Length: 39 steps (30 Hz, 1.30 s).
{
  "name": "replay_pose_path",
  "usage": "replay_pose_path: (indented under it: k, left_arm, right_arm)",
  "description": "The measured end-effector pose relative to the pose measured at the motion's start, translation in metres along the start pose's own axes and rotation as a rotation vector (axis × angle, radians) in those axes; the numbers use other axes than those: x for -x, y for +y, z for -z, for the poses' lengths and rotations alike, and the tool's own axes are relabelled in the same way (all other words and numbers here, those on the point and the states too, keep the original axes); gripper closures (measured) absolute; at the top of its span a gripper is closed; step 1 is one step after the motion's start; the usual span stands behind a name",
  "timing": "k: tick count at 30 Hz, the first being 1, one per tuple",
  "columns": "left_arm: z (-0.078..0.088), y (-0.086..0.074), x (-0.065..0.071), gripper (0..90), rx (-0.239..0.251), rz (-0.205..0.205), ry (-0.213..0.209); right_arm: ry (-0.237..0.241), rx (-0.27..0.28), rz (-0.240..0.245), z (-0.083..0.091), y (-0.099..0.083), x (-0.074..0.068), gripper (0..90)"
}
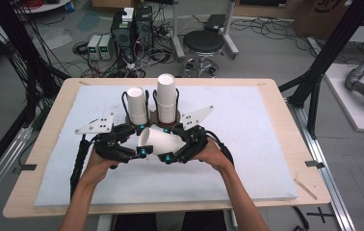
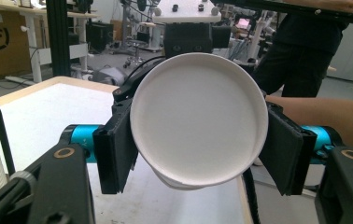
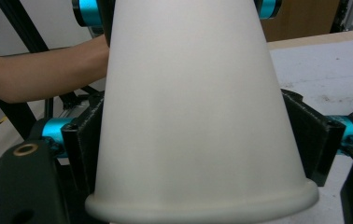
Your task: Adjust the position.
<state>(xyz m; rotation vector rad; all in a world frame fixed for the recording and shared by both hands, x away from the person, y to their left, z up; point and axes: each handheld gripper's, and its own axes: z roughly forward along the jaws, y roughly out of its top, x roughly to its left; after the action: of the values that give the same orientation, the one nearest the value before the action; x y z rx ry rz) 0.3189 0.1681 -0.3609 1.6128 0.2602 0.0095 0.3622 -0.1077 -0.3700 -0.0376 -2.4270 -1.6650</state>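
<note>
A white paper cup (image 1: 158, 140) lay on its side in the air just above the worktop (image 1: 266, 159), held between the two tools near the middle of the near half. The left hand-held gripper (image 1: 140, 139) was clamped on the cup's base end: in the left gripper view the round bottom (image 2: 198, 119) faced the camera, with both black jaws pressed against its sides. The right hand-held gripper (image 1: 170, 143) sat at the cup's wider, rimmed end; in the right gripper view the cup's wall (image 3: 198, 116) rose between its jaws, with the rolled rim (image 3: 202, 203) nearest the camera. Those jaws stood close along the wall on either side, but I could not tell whether they pressed on it. The two grippers faced each other, left and right of the cup, almost touching.

Just beyond them, farther on the worktop, stood two stacks of cups in a black wire holder (image 1: 152, 107): a shorter left stack (image 1: 136, 105) and a taller right stack (image 1: 166, 97). Both stood upright and very close behind the held cup. The worktop carried a pale mat (image 1: 247, 130). Past its far edge were a round stool (image 1: 203, 45) and some boxes of electronics (image 1: 131, 29) on the floor.
</note>
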Motion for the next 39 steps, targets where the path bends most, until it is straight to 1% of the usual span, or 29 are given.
replay_pose_path:
  k: [1, 7, 12, 13, 15, 16, 18, 20, 21, 22, 23, 24, 26, 28, 29, 31, 32, 33, 35, 36, 38, 39]
  left_arm:
    - [0.0002, -0.0001, -0.0002, 33.9, -0.001, 0.000, -0.001]
    - [0.0002, -0.0002, -0.0008, 34.7, 0.001, -0.001, -0.003]
    - [0.0003, 0.0000, -0.0004, 34.6, -0.001, -0.004, -0.006]
    - [0.0004, -0.0001, -0.0006, 34.4, -0.002, -0.002, -0.003]
    - [0.0006, -0.0004, 0.0000, 33.9, -0.002, -0.013, 0.007]
    - [0.0004, -0.0004, 0.0004, 32.2, -0.002, -0.015, 0.008]
    - [-0.0007, -0.0004, 0.0012, 18.5, -0.003, -0.014, 0.029]
    - [-0.0016, -0.0009, 0.0010, 12.6, -0.013, -0.021, 0.027]
    - [-0.0020, -0.0012, 0.0008, 8.1, -0.009, -0.009, 0.023]
    - [-0.0023, -0.0014, 0.0005, 5.8, -0.009, -0.009, 0.021]
    - [-0.0025, -0.0015, 0.0007, 4.4, -0.013, -0.018, 0.027]
    - [-0.0027, -0.0018, 0.0006, 1.7, -0.014, -0.016, 0.030]
    - [-0.0022, -0.0023, -0.0010, 1.7, -0.012, -0.013, 0.009]
    - [-0.0017, -0.0022, -0.0009, 1.7, -0.018, -0.013, 0.017]
    - [-0.0016, -0.0023, -0.0010, 1.7, -0.014, -0.005, 0.011]
    - [-0.0013, -0.0019, -0.0004, 1.7, -0.026, -0.017, 0.023]
    - [-0.0010, -0.0020, -0.0001, 1.7, -0.028, -0.014, 0.025]
    - [-0.0008, -0.0019, -0.0004, 1.7, -0.032, -0.012, 0.022]
    - [-0.0002, -0.0017, 0.0003, 1.7, -0.055, -0.019, 0.045]
    - [0.0004, -0.0015, 0.0004, 1.7, -0.074, -0.021, 0.043]
    - [0.0022, -0.0001, 0.0017, 1.7, -0.102, -0.037, 0.055]
    - [0.0031, 0.0011, 0.0026, 1.7, -0.118, -0.034, 0.055]
  right_arm:
    - [-0.002, 0.007, 0.002, 0.0003, -0.0001, 0.0002, 21.5]
    - [-0.005, 0.000, 0.005, 0.0029, 0.0008, -0.0010, 26.3]
    - [-0.004, -0.003, 0.008, 0.0035, 0.0011, -0.0018, 27.2]
    - [-0.006, -0.002, 0.008, 0.0035, 0.0012, -0.0020, 27.2]
    - [-0.006, 0.004, 0.003, 0.0034, 0.0009, -0.0015, 27.1]
    - [-0.007, 0.001, -0.003, 0.0038, 0.0008, -0.0017, 27.2]
    - [-0.007, 0.000, -0.001, 0.0039, 0.0007, -0.0014, 27.2]
    - [-0.003, -0.007, 0.001, 0.0036, 0.0008, -0.0014, 27.2]
    - [-0.004, -0.002, 0.001, 0.0033, 0.0007, -0.0012, 27.5]
    - [-0.006, -0.005, 0.004, 0.0033, 0.0009, -0.0012, 27.6]
    - [-0.004, -0.001, 0.002, 0.0033, 0.0008, -0.0011, 27.6]
    - [-0.002, 0.002, -0.002, 0.0032, 0.0007, -0.0012, 27.6]
    - [-0.003, 0.001, -0.005, 0.0036, 0.0009, -0.0015, 27.6]
    - [-0.003, 0.006, 0.001, 0.0035, 0.0009, -0.0015, 27.6]
    - [0.000, 0.006, -0.003, 0.0036, 0.0009, -0.0020, 27.6]
    - [0.000, 0.006, -0.002, 0.0041, 0.0011, -0.0021, 27.7]
    - [-0.004, -0.001, -0.005, 0.0053, 0.0012, -0.0022, 27.8]
    - [-0.003, 0.006, -0.004, 0.0052, 0.0011, -0.0022, 27.8]
    - [-0.001, 0.005, -0.002, 0.0058, 0.0011, -0.0023, 27.8]
    - [-0.002, 0.000, -0.004, 0.0063, 0.0012, -0.0027, 27.8]
    - [-0.007, -0.005, 0.001, 0.0079, 0.0013, -0.0026, 27.8]
    - [-0.006, -0.001, -0.002, 0.0085, 0.0010, -0.0028, 27.8]
